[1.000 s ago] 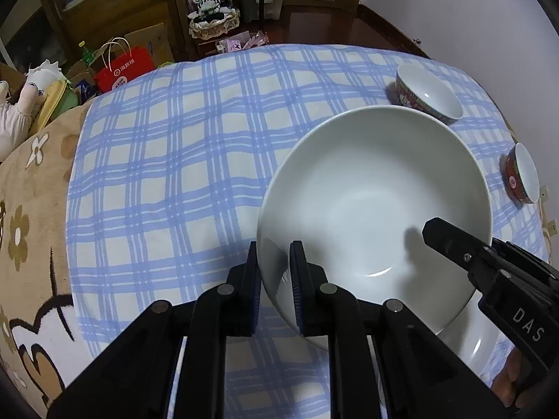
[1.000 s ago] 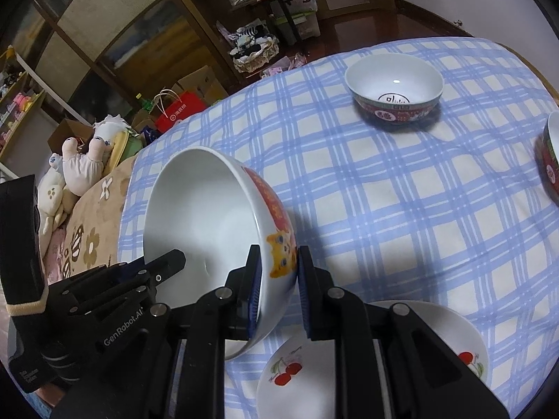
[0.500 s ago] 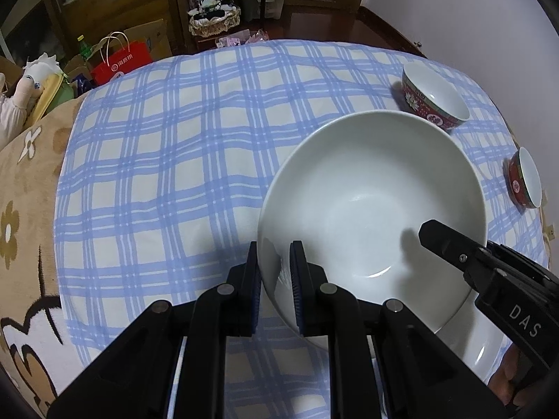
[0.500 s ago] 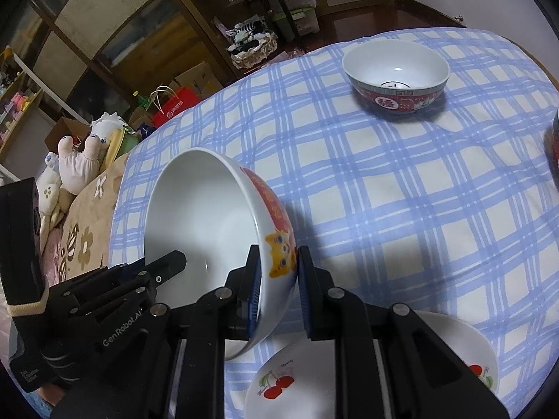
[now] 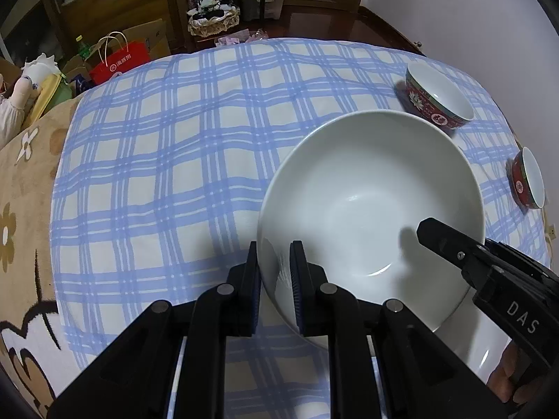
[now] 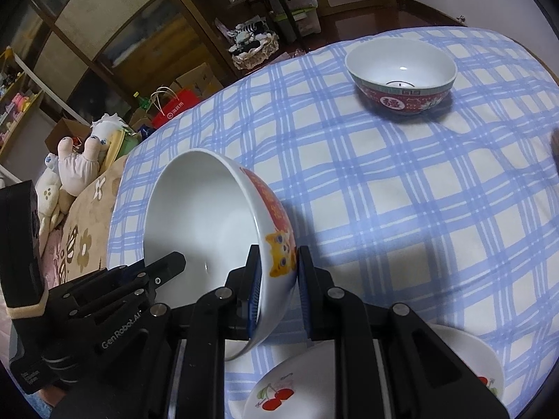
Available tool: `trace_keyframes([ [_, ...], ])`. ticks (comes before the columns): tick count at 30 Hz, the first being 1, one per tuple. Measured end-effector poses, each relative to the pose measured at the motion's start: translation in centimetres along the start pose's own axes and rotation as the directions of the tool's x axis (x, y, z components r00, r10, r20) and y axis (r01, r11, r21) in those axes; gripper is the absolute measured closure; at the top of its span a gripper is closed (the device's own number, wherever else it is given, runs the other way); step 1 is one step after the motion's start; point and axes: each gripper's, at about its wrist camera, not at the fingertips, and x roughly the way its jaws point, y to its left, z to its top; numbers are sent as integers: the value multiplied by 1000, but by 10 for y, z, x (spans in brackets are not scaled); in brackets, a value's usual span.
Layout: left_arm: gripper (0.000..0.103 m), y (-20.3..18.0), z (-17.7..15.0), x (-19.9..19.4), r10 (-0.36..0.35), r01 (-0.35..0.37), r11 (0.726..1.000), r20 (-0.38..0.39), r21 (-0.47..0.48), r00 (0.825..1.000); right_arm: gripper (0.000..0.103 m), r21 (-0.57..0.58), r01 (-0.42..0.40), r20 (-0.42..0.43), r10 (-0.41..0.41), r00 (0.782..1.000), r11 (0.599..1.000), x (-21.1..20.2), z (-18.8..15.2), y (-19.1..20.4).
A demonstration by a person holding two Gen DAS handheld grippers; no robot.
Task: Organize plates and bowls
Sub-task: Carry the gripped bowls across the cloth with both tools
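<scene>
A large white bowl [image 5: 370,209] with a cat picture on its outside [image 6: 279,255] is held above the blue checked tablecloth [image 5: 167,160]. My left gripper [image 5: 274,265] is shut on its near-left rim. My right gripper [image 6: 277,272] is shut on the opposite rim; it also shows in the left wrist view [image 5: 450,244]. A white plate with cherries [image 6: 307,384] lies below the bowl near the table's front edge. A red patterned bowl [image 6: 401,76] stands at the far right, and a second red bowl [image 5: 527,178] stands at the right edge.
The table's left edge borders a beige flowered cushion [image 5: 21,174]. Beyond the table are a red shopping bag [image 5: 118,59], stuffed toys [image 6: 77,160], boxes and wooden shelving [image 6: 115,24].
Both grippers have carried the large bowl a little forward and to the right over the table; the red bowls appear closer. The grips are unchanged.
</scene>
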Motion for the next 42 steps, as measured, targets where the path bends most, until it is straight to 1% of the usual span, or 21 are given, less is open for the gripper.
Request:
trace_keyframes([
  [15, 88, -2, 3, 0, -9, 9, 1000, 7, -2, 1000, 82, 21, 3, -9, -2, 1000, 1000, 9, -1, -7],
  [21, 88, -4, 4, 3, -10, 10, 1000, 9, 17, 1000, 82, 35, 3, -25, -2, 1000, 999, 13, -3, -12],
  [23, 88, -2, 5, 5, -15, 15, 1000, 5, 8, 1000, 82, 37, 10, -34, -9, 999, 999, 15, -3, -13],
  [25, 88, -3, 5, 6, -9, 9, 1000, 3, 13, 1000, 80, 35, 8, -33, -7, 999, 999, 16, -4, -12],
  [30, 88, -5, 5, 8, 15, -15, 999, 3, 33, 1000, 79, 19, 23, -36, -23, 999, 1000, 16, -4, -9],
  [32, 88, -4, 6, 9, 7, -7, 1000, 0, 26, 1000, 79, 33, 13, -37, -12, 999, 999, 16, -3, -11],
  [38, 88, -3, 6, 9, -12, 12, 1000, -6, 13, 1000, 79, 16, 19, -38, -18, 999, 1000, 16, -3, -12],
  [42, 88, -2, 7, 9, -17, 17, 1000, -12, 16, 1000, 79, -10, 40, -38, -40, 998, 999, 16, -3, -9],
])
